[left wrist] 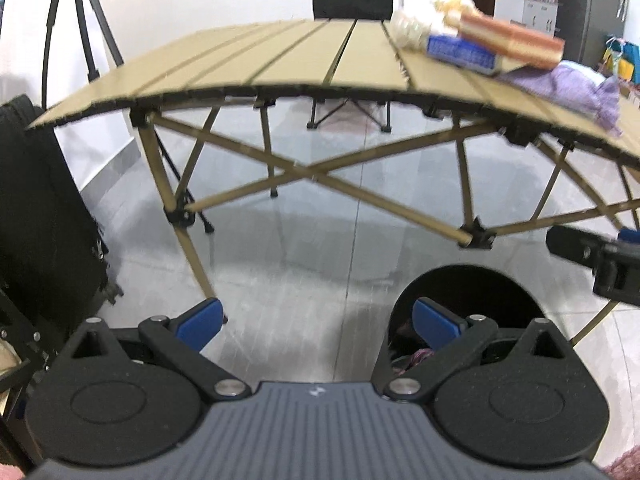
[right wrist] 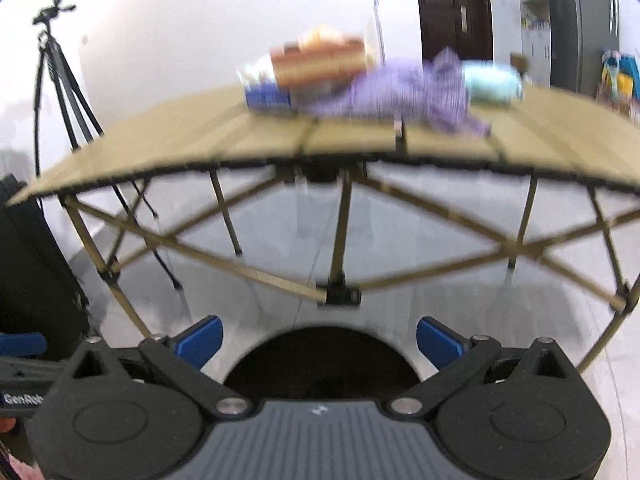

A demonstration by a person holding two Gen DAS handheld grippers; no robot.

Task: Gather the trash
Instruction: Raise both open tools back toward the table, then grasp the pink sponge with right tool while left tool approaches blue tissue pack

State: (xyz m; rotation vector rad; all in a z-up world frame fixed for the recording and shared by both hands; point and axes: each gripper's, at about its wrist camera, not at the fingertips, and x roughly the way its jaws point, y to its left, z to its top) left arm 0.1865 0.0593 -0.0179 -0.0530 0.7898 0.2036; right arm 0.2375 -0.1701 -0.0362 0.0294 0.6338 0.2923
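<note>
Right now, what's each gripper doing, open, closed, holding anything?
Left gripper: jaws open, holding nothing.
Right gripper: jaws open, holding nothing.

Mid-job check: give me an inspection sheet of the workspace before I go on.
Surface: tan slatted folding table, on a glossy tiled floor.
Job's things: heap on the table: orange box, blue box, purple bag, pale blue roll; black bin below, some scraps inside.
Clutter: nothing seen beyond the heap.
Grippers: left gripper and right gripper open, empty, low by the bin.
Cables: nothing seen.
Surroundings: tripod, black chair, dark door.
</note>
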